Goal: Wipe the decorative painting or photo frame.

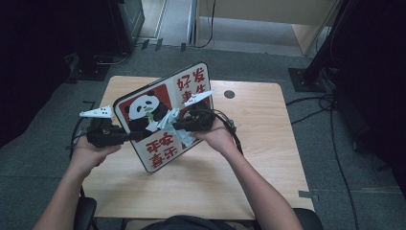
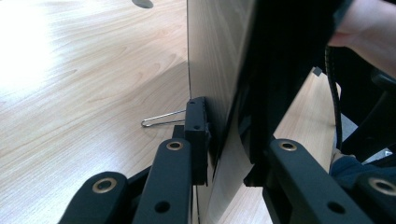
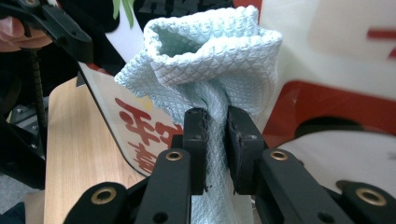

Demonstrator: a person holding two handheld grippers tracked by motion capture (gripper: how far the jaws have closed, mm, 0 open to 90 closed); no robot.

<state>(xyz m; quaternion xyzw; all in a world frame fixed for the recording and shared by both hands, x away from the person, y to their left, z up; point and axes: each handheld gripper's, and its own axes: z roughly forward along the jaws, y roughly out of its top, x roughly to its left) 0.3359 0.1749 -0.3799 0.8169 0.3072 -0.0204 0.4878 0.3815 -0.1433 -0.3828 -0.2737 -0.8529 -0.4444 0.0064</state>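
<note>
The step in hand looks like wiping a board: the left claw [image 1: 125, 136] holds the board [image 1: 165, 115] by its left edge, tilted up above the middle of the table [image 1: 258, 139], and the right claw [image 1: 178, 125] presses a cloth [image 1: 168, 120] to the printed face. In the left gripper view the jaws stand on both sides of the thin board [image 2: 224, 70], closed on its edge, and a thin wire clip [image 2: 161, 119] lies on the table [image 2: 70, 93] behind it. In the right gripper view the jaws are narrow and pinch the pale blue, waffle-textured cloth [image 3: 210, 65], which bunches up above them, with the board [image 3: 327, 56] just behind it. The face shows a panda [image 1: 143, 110] on a red field and red Chinese characters on white panels; at the far right I read 好, 发 and 生, at the near end the characters stand upside down and seem to be 平安 and 喜乐, but they are small and I am not sure. No brand can be read. I judge that the next move calls for a steady left grip so the board does not swing, while the right claw draws the cloth across the face with light pressure, without letting the cloth slip out.
</note>
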